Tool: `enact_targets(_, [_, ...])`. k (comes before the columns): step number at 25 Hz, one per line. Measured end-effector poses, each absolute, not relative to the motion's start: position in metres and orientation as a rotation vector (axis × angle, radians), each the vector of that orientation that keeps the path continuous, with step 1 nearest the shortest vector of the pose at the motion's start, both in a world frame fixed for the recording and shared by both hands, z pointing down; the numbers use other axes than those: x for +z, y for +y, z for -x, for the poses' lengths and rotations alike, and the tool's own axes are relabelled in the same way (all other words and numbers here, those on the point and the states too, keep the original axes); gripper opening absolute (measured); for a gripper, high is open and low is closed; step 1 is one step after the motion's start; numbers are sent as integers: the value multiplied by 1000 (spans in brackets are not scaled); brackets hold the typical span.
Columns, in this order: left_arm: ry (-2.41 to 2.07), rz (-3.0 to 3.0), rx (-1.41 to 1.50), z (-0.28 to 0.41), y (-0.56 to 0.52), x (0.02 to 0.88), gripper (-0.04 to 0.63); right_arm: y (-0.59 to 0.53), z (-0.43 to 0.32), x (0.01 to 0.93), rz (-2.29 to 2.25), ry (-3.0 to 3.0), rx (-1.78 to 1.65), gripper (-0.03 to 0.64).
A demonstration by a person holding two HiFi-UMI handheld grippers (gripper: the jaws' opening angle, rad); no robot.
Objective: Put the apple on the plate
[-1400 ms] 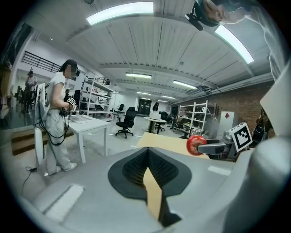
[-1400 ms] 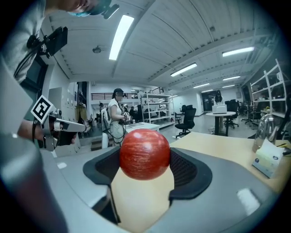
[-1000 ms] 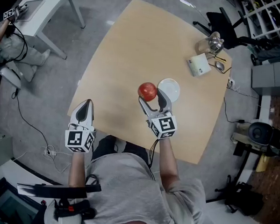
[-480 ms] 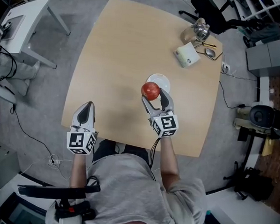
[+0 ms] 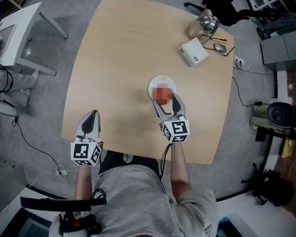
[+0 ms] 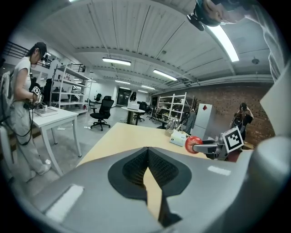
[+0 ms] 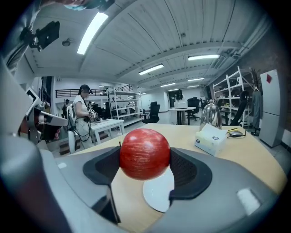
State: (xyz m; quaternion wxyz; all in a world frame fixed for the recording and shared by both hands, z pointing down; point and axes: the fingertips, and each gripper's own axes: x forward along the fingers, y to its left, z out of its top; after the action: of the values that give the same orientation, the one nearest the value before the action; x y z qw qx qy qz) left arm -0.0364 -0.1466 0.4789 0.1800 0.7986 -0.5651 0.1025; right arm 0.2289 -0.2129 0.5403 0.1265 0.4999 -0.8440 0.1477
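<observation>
- Pale wooden bench (image 5: 116, 64) on a grey floor, with a white box (image 5: 193, 52) and a glass pot (image 5: 201, 25) near its far corner.
- Apple (image 5: 162, 94): round, glossy deep red with faint lighter streaks and a short dark stem showing at its upper left in the right gripper view.
- Right tongs (image 5: 166, 102) pinch the apple between their 2 jaws, 1 pad on each side.
- The apple hangs over the small white plate (image 5: 155, 83), which shows beneath it in the right gripper view.
- Left tongs (image 5: 90, 118) are pressed together at the tips, empty, over the near bench edge.
</observation>
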Motion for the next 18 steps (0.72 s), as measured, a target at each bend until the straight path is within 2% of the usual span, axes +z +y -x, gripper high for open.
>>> enact_targets(18, [-1590, -2196, 407, 10, -151, 509, 20, -237, -263, 613, -1449, -2404, 556, 341])
